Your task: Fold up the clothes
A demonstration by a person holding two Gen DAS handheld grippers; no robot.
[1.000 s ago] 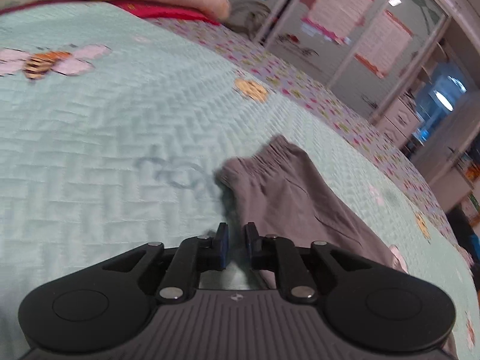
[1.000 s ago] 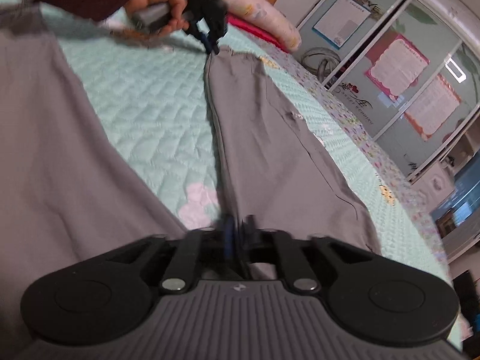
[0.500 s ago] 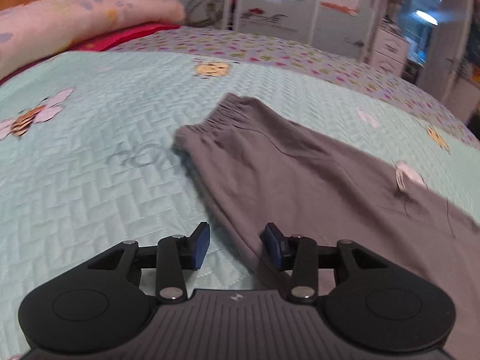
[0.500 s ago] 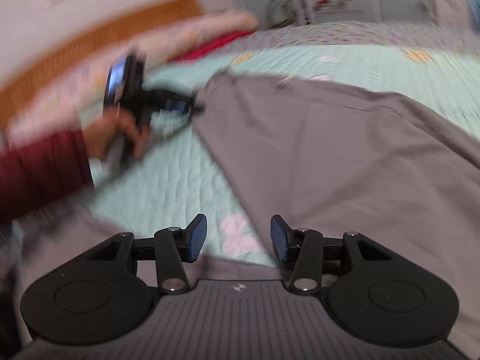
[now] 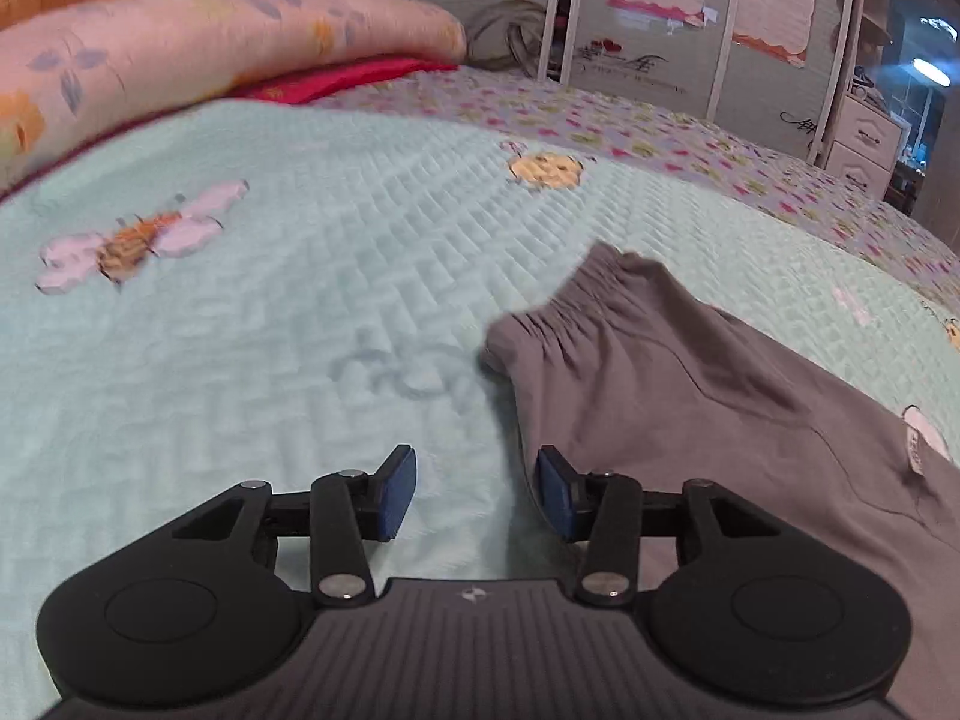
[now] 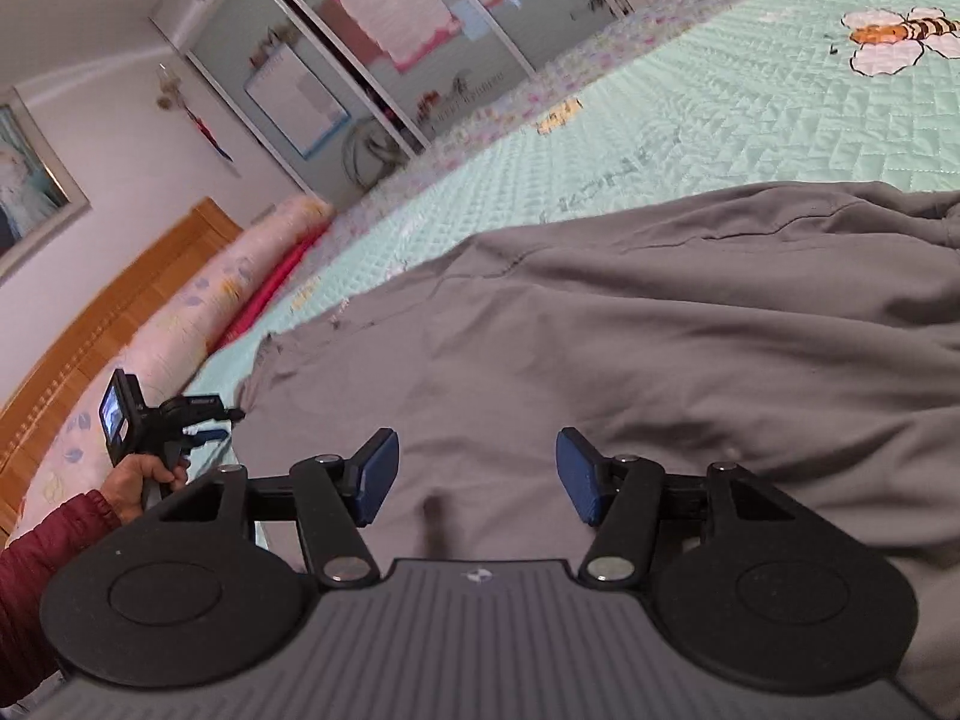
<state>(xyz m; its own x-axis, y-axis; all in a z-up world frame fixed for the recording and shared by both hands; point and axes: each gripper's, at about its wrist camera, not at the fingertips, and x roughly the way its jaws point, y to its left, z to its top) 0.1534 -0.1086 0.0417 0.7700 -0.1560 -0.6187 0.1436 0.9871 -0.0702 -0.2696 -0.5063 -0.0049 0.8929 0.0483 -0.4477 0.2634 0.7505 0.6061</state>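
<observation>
Your left gripper (image 5: 475, 492) hangs low over the mint quilted bedspread (image 5: 288, 312) with its blue pads spread apart and nothing between them. The grey trousers (image 5: 690, 396) lie flat on the bedspread at 2 o'clock from that gripper; the gathered elastic waistband (image 5: 570, 312) sits at 1 o'clock, just past the right pad, and the near edge of the cloth runs back under that pad. This position places the spread fingers level with the fabric edge, which suits a pinch at the waist corner.

Your right gripper (image 6: 477, 474) hovers above the broad grey cloth with its pads also spread and holding nothing. In this view the trousers fill the field from 9 o'clock to 3 o'clock, creased but laid out in one wide layer. The other gripper, held in your left hand (image 6: 147, 474), appears at 9 o'clock beside the waist end.

The garment rests spread on the bed, not yet reduced to a compact bundle. Whether one leg already lies over the other cannot be determined from these views. A white label (image 5: 921, 441) shows on the cloth at 3 o'clock. The rolled floral bedding (image 5: 210, 54) lies at 11 o'clock, well apart from the work area
</observation>
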